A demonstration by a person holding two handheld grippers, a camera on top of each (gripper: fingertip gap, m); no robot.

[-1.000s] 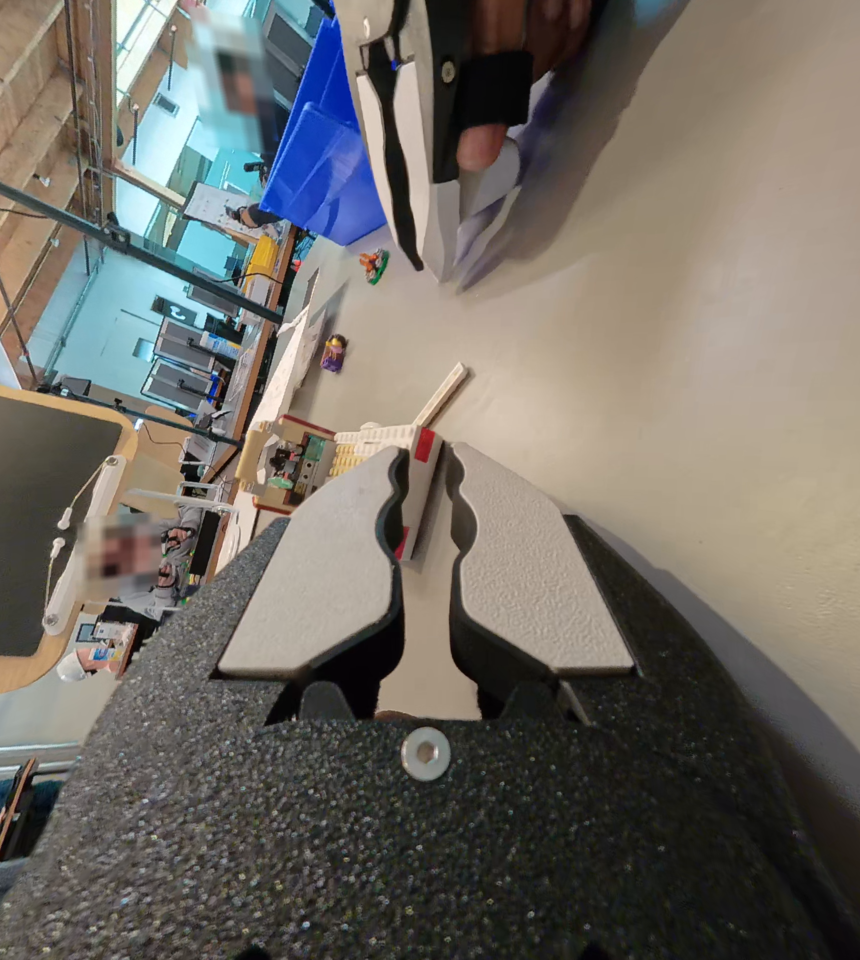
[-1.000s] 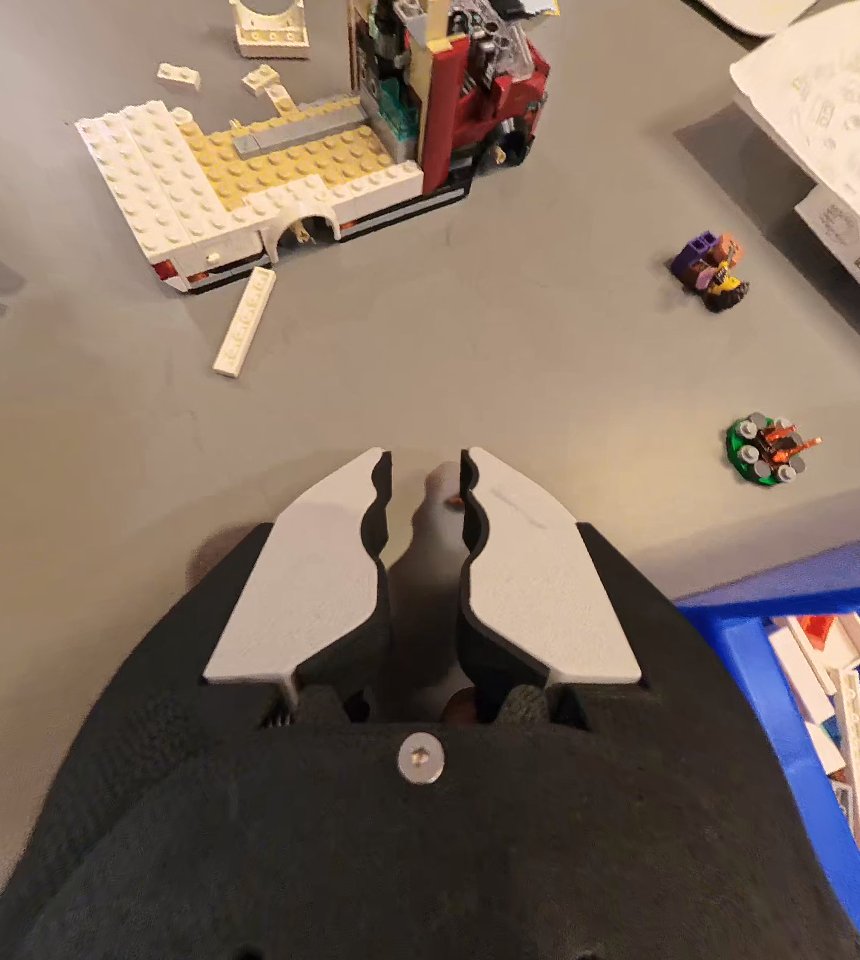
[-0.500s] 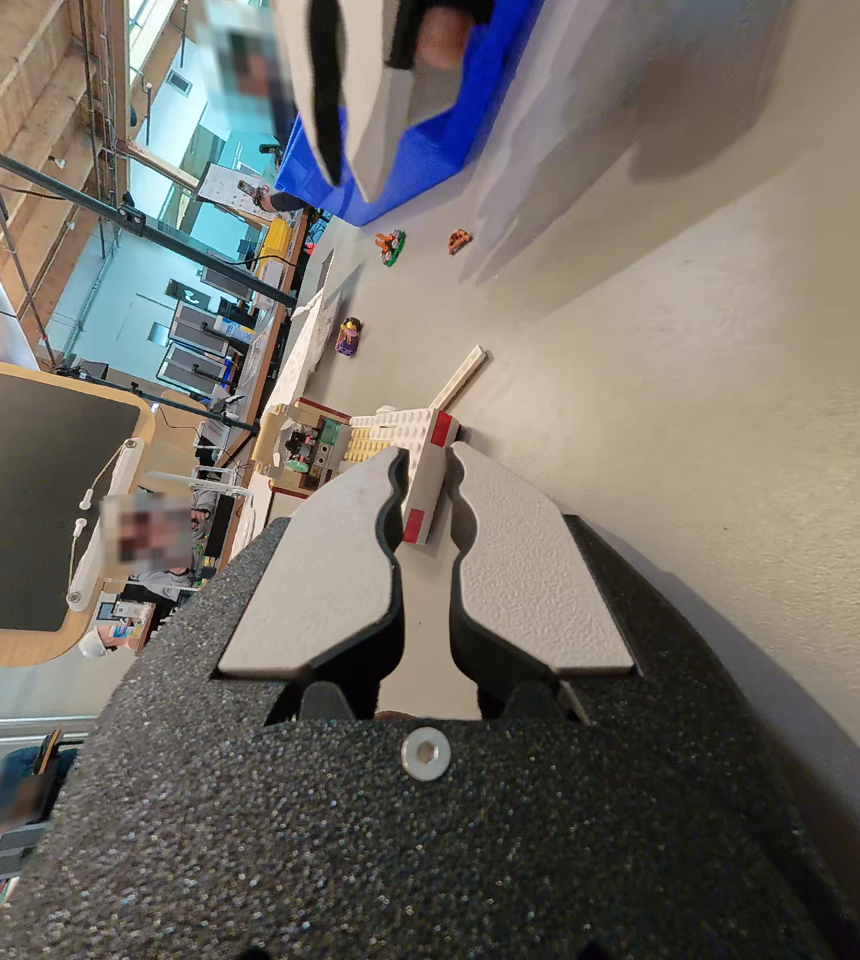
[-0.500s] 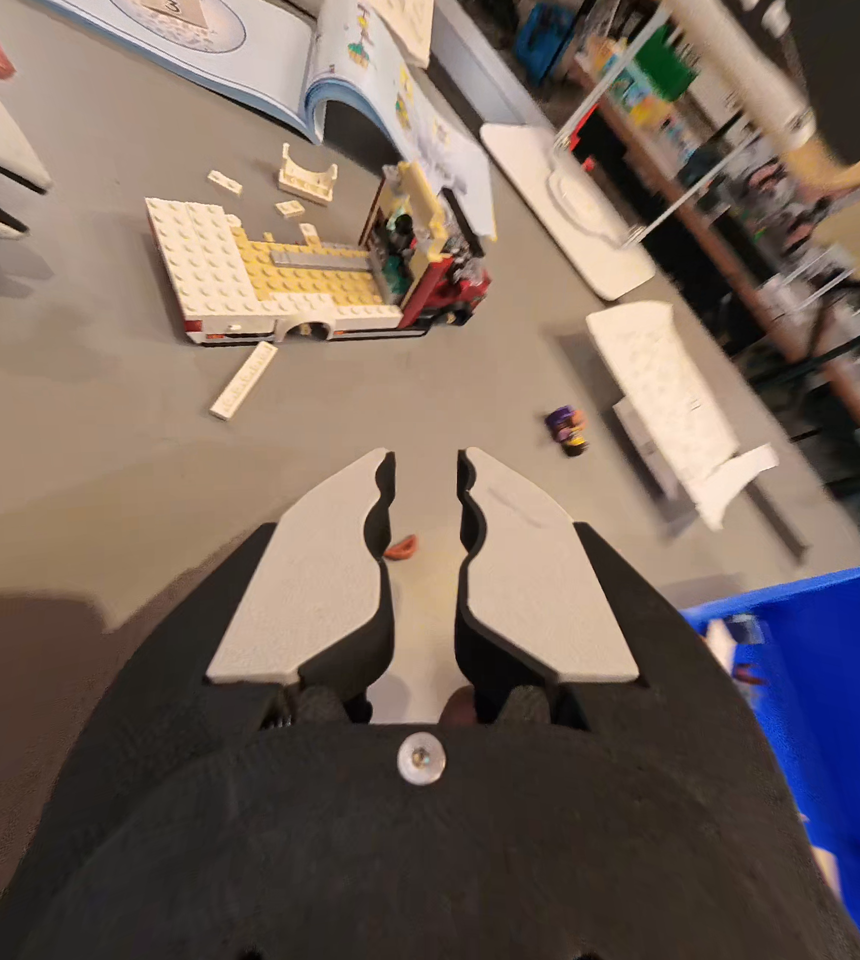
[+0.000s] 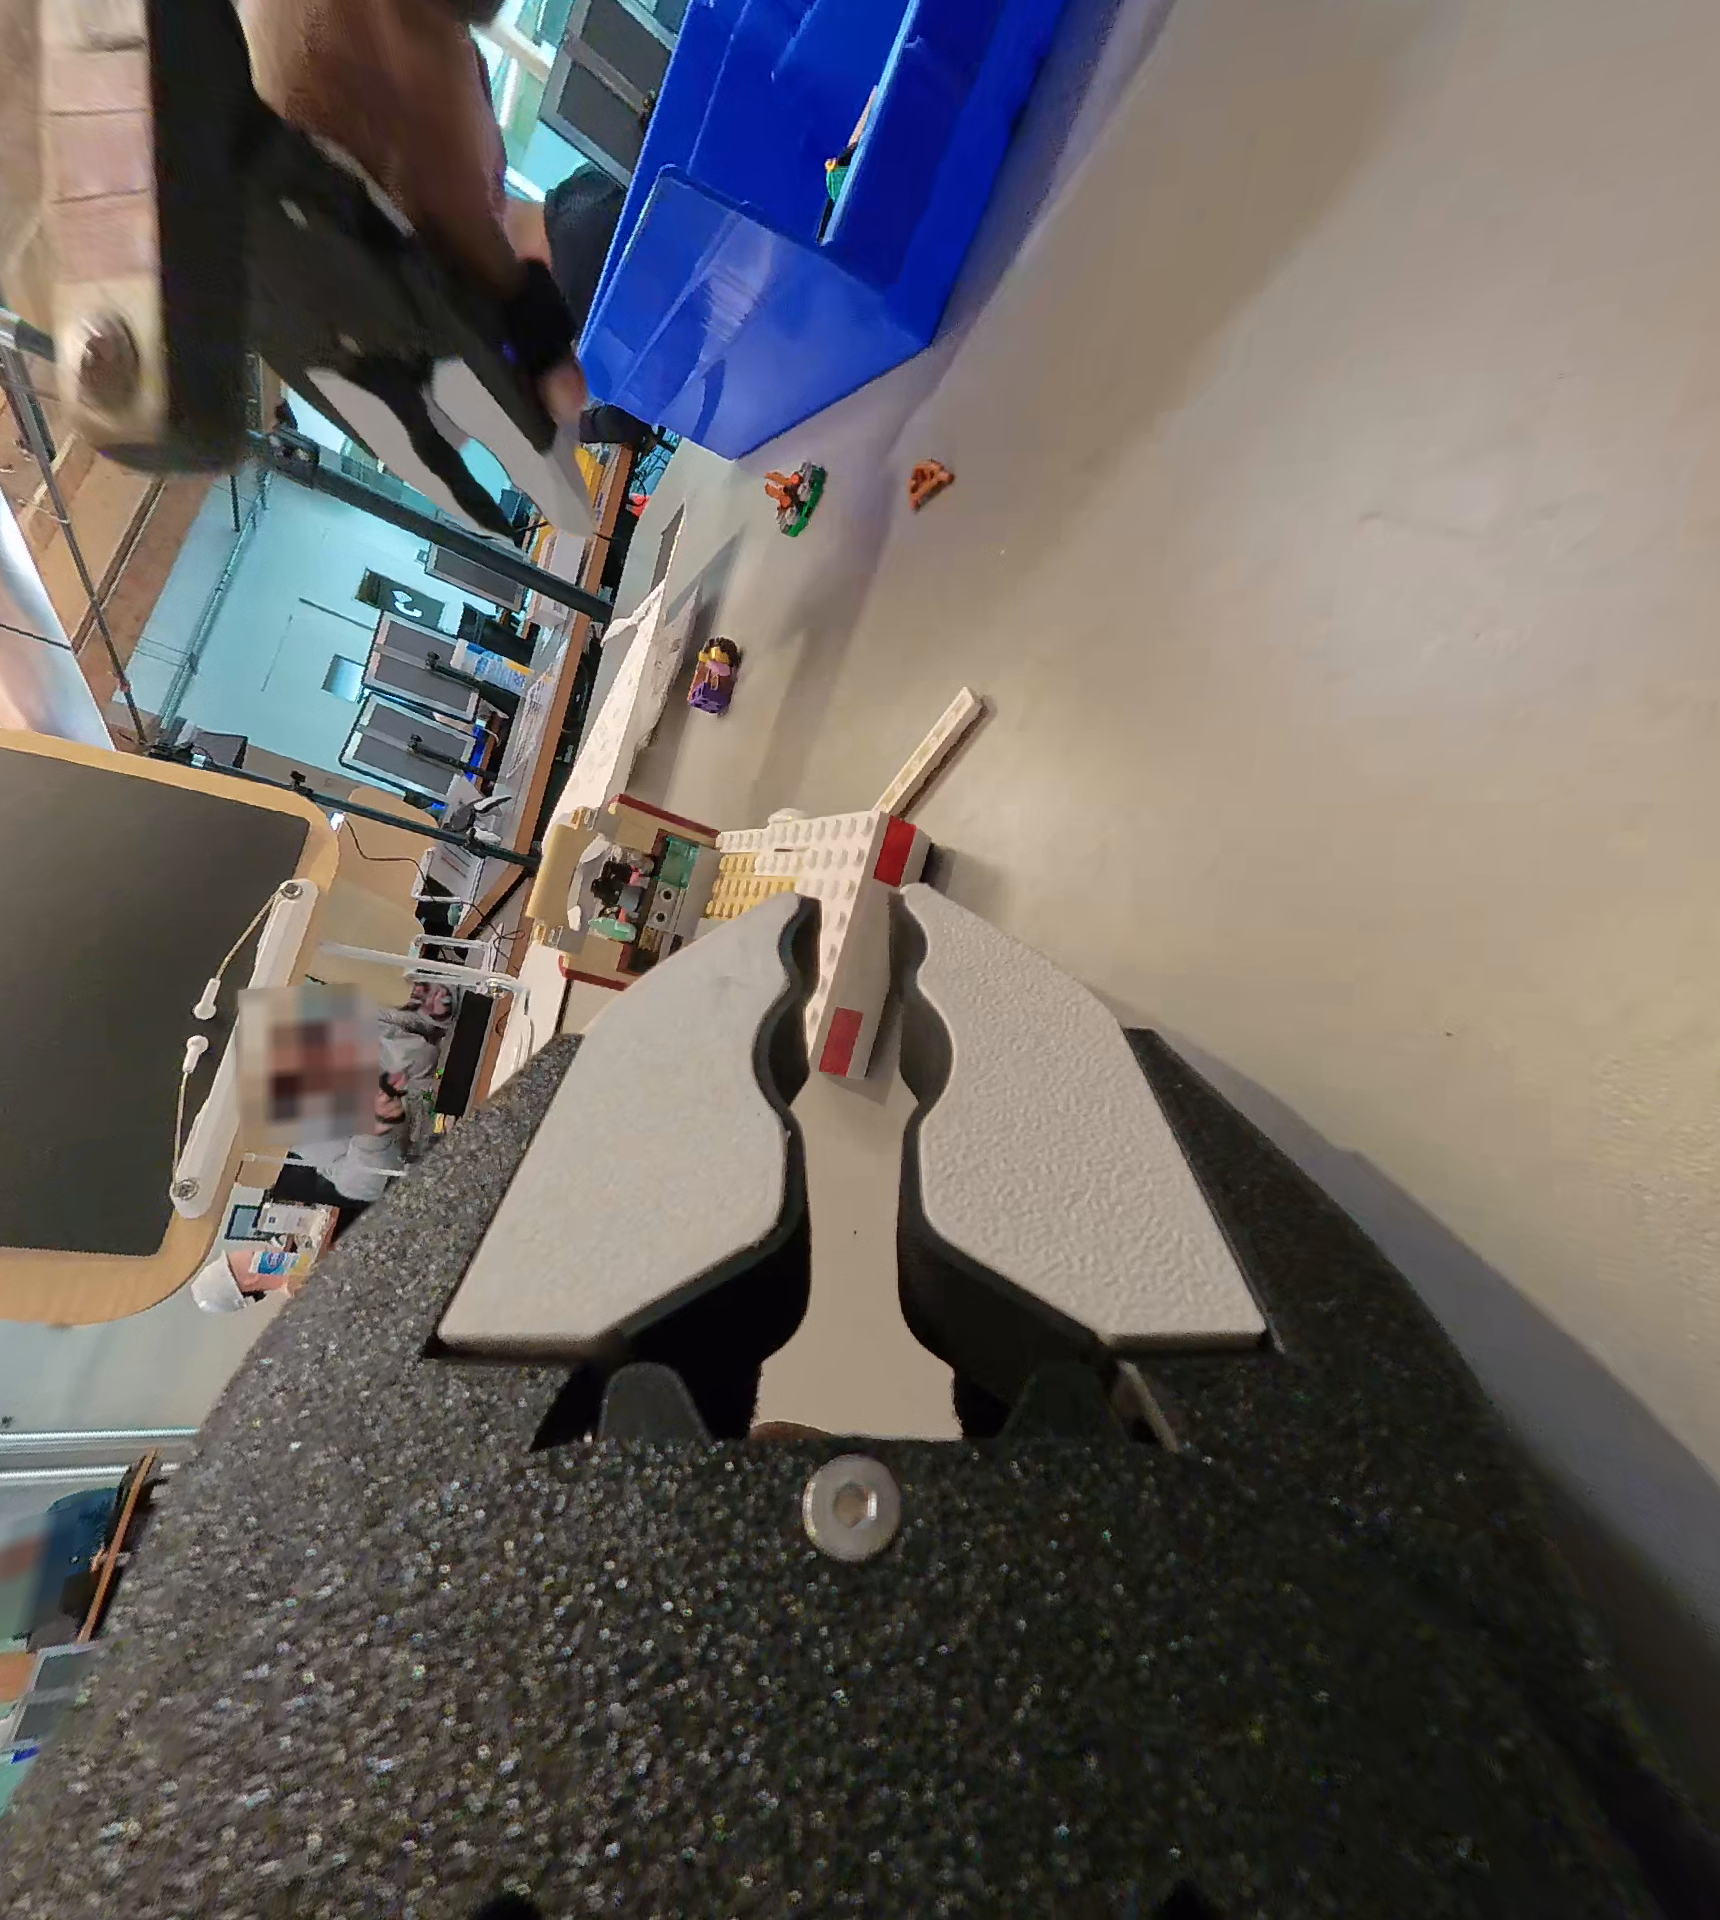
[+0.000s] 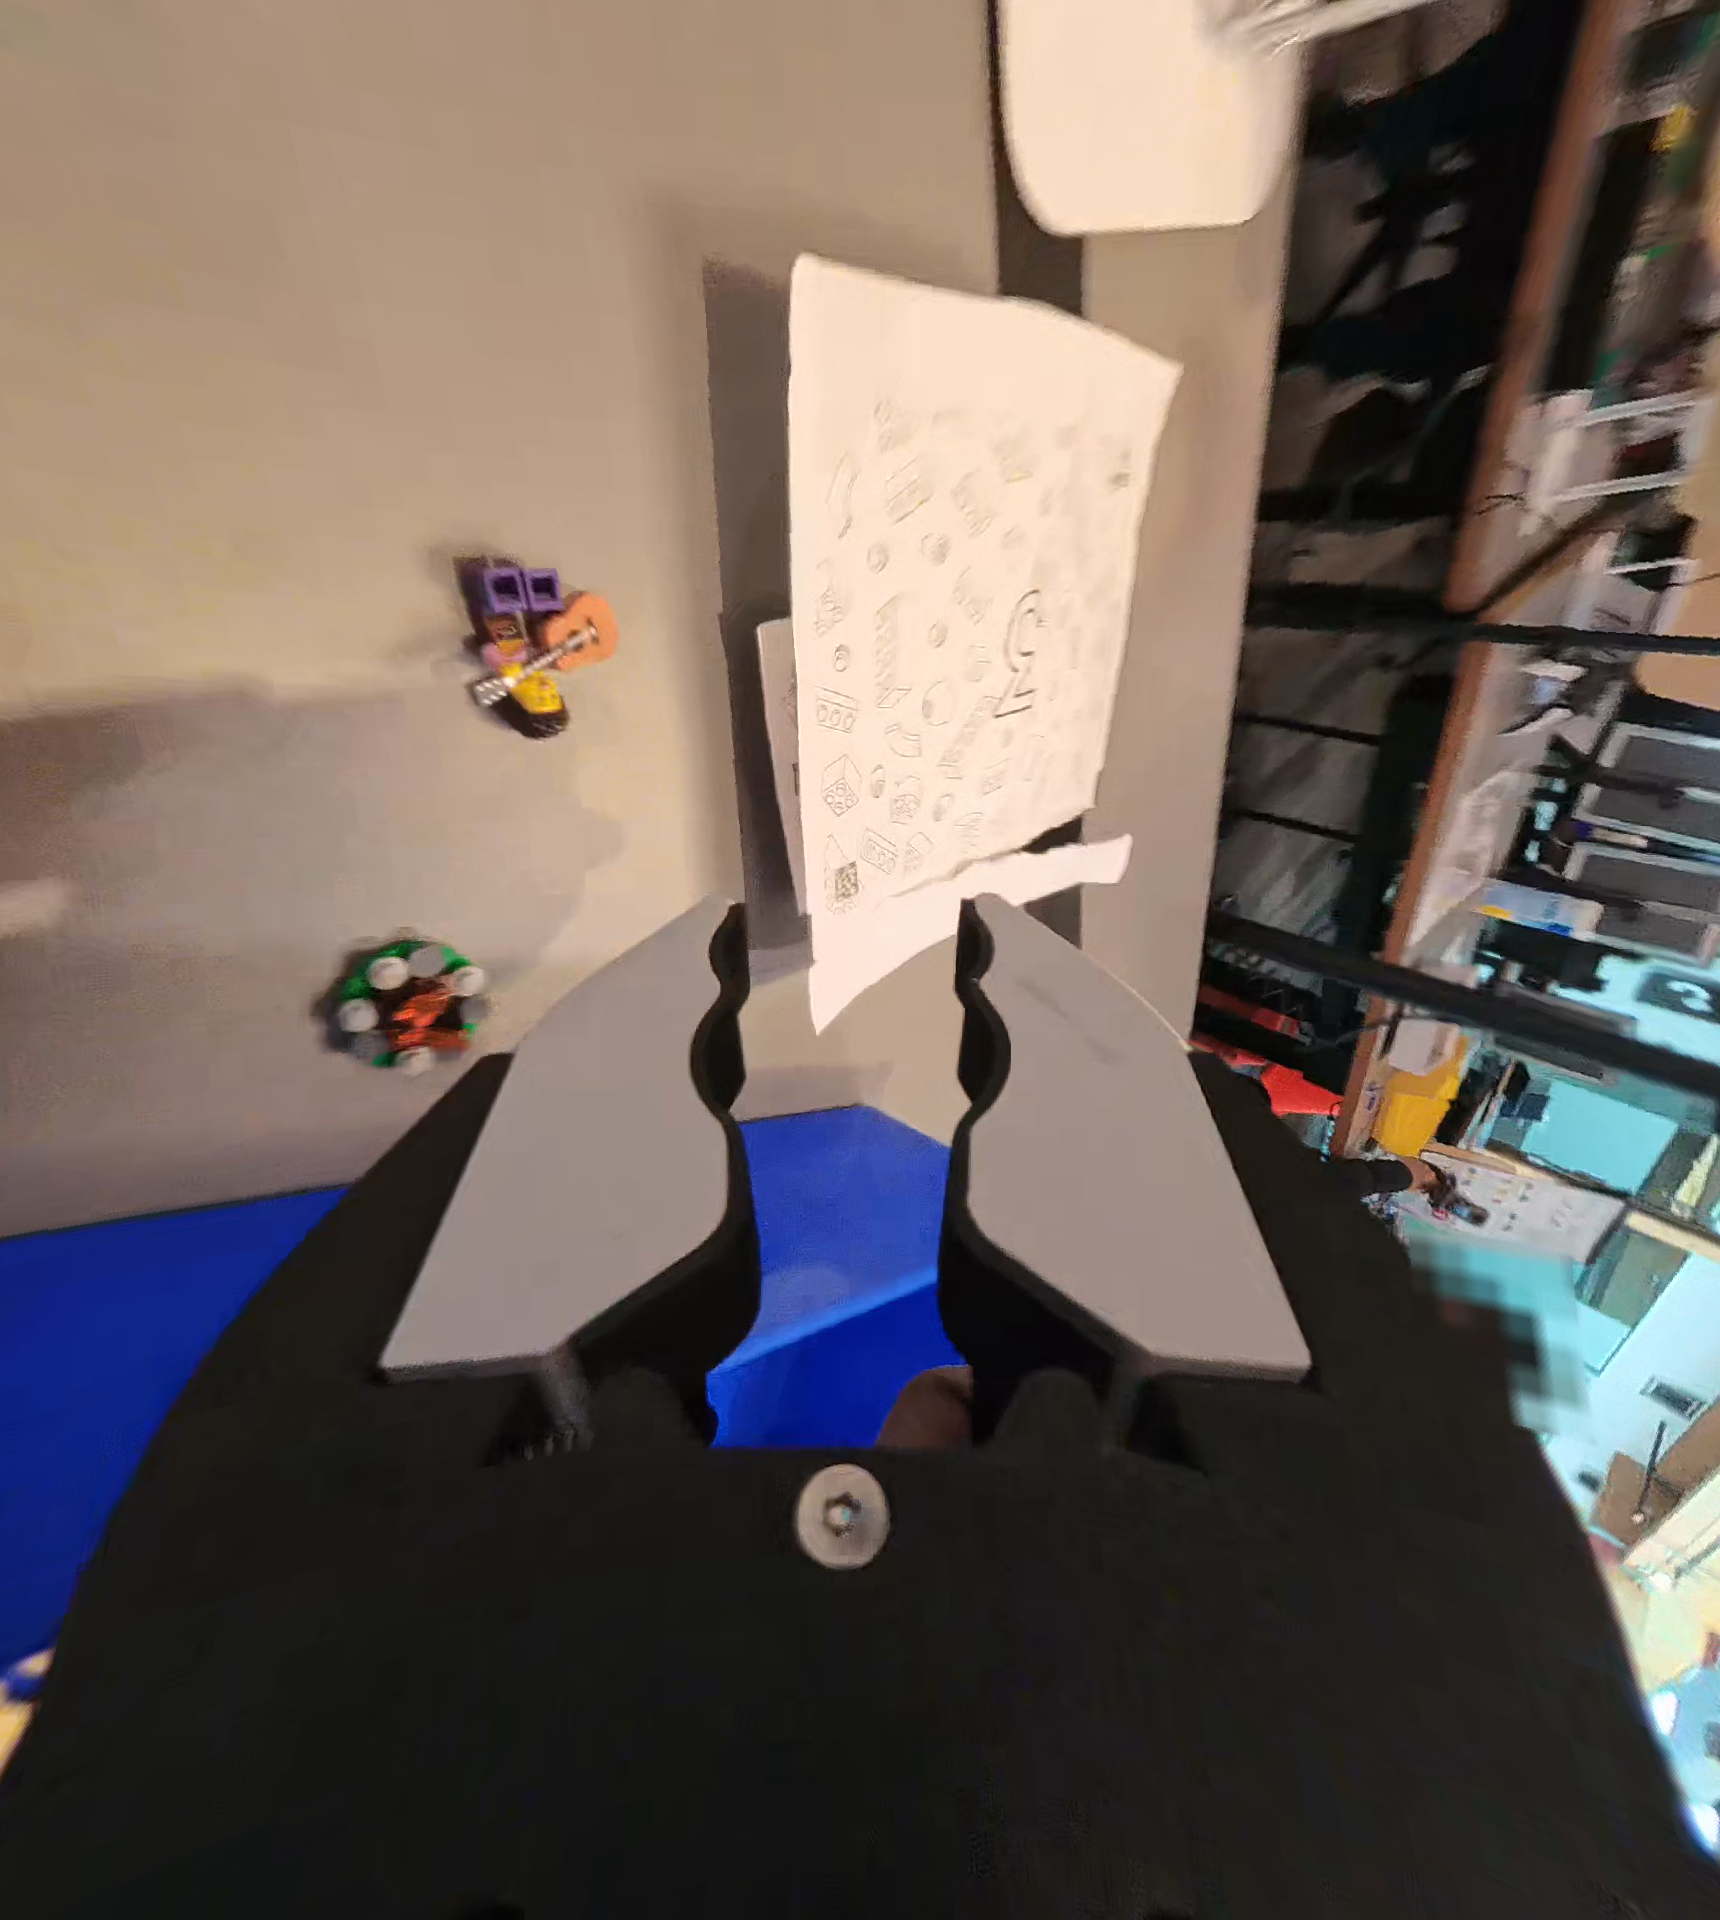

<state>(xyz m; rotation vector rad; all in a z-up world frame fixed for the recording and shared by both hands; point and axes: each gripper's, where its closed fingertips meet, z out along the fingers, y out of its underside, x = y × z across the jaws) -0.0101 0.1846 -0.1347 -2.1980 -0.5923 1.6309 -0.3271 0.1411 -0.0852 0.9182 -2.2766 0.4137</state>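
LEFT GRIPPER point(image 5: 851, 971): jaws nearly together, pinching the end wall of the white brick model point(image 5: 840, 894); both pads press on its white-and-red edge.
MODEL LOCATION: on the grey table point(image 5: 1355, 727), at 12 o'clock from the left fingertips; tan and dark-red section at its far end.
LOOSE TAN STRIP point(image 5: 929, 748): on the table at 1 o'clock from the model, just beside it.
RIGHT GRIPPER point(image 6: 851, 966): jaws spread, nothing between the pads; raised above the table.
PRINTED PAPER SHEET point(image 6: 970, 582): at 12 o'clock beyond the right fingertips, not gripped.
MINIFIGURE point(image 6: 534, 644): at 10 o'clock, well apart.
GREEN ROUND PIECE point(image 6: 409, 1003): at 9 o'clock.
BLUE BIN point(image 6: 56, 1403): under the right gripper, at 7 o'clock.
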